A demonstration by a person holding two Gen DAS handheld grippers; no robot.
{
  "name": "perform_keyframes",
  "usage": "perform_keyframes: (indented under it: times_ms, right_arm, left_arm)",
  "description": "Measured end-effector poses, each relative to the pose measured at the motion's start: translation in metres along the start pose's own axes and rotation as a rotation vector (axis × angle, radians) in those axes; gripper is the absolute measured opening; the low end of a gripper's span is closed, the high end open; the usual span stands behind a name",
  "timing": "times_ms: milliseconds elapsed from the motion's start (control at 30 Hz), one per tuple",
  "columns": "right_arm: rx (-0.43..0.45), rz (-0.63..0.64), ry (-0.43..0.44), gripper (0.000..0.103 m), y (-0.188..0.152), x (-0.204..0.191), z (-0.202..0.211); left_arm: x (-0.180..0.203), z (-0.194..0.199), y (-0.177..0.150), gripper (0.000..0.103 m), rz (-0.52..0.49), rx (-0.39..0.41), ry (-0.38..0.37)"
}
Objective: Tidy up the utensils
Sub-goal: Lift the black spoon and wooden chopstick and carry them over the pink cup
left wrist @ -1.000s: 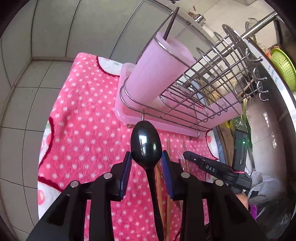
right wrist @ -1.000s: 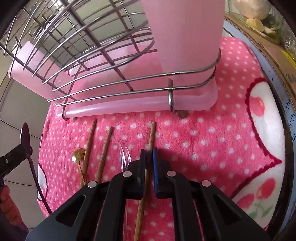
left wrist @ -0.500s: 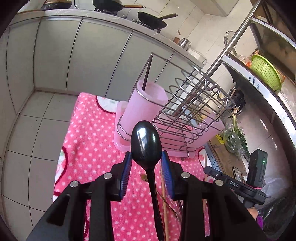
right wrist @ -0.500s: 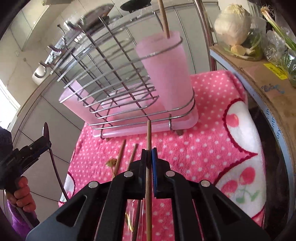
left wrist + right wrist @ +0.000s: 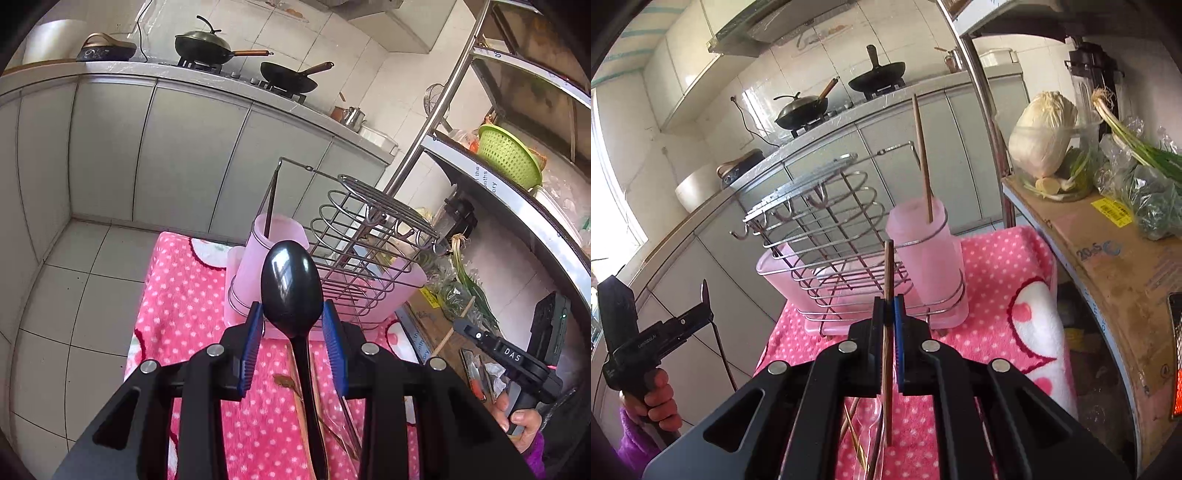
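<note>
My left gripper (image 5: 291,332) is shut on a black spoon (image 5: 290,288), whose bowl stands up between the blue pads; in the right wrist view that spoon (image 5: 705,295) shows edge-on at the far left. My right gripper (image 5: 890,317) is shut on a wooden chopstick (image 5: 888,280), held upright above the towel. Ahead of both, a pink cup (image 5: 269,254) (image 5: 923,254) sits in the end of a wire rack (image 5: 369,236) (image 5: 820,221). One chopstick (image 5: 923,166) stands in that cup. More chopsticks and a clear spoon (image 5: 875,424) lie on the pink dotted towel (image 5: 184,302) below.
A steel pole (image 5: 986,129) rises just behind the rack. To the right stands a cardboard box (image 5: 1108,251) with a cabbage (image 5: 1041,136) and green onions. A shelf holds a green colander (image 5: 508,155). Grey cabinets and a counter with woks (image 5: 288,77) lie behind.
Both grippers have risen and tipped upward. The right one lifted its chopstick off the towel. The rack and cup now sit lower and farther off, and the kitchen counter has come into view.
</note>
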State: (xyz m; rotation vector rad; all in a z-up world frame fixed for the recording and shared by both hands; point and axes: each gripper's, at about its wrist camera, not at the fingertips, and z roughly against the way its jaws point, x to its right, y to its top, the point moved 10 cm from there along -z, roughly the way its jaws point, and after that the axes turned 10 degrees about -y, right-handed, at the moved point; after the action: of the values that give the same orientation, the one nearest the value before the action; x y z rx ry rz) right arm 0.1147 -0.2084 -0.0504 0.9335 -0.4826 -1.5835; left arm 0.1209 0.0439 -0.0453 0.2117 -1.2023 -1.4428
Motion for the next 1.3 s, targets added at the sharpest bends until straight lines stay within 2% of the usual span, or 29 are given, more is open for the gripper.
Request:
perform_keyframes:
  times_ms: [233,500,700,900,1067,1167,1300]
  right_arm:
    - [0.076,0.061,-0.005,0.006,0.035,-0.013,0.023]
    - [0.106,0.099,-0.008,0.006,0.056,-0.026,0.039]
    - [0.11,0.102,-0.004,0.006,0.072,-0.029,0.05]
    - [0.163,0.111,-0.011,0.006,0.104,-0.034,0.068]
    - [0.242,0.132,-0.022,0.006,0.142,-0.04,0.088]
    - [0.299,0.129,-0.03,0.006,0.167,-0.041,0.098]
    - [0.326,0.119,-0.051,0.006,0.189,-0.038,0.092]
  left_arm:
    - [0.004,0.007,0.012,0.032,-0.019,0.034,0.01]
    - [0.0,0.01,0.018,0.032,-0.008,0.048,0.028]
    - [0.01,0.014,0.037,0.032,-0.045,0.084,0.033]
    - [0.025,0.016,0.075,0.032,-0.095,0.146,0.051]
    - [0.034,0.018,0.122,0.032,-0.123,0.239,0.076]
    - [0.038,0.016,0.147,0.032,-0.163,0.302,0.121]
    - [0.04,0.009,0.171,0.032,-0.213,0.365,0.177]
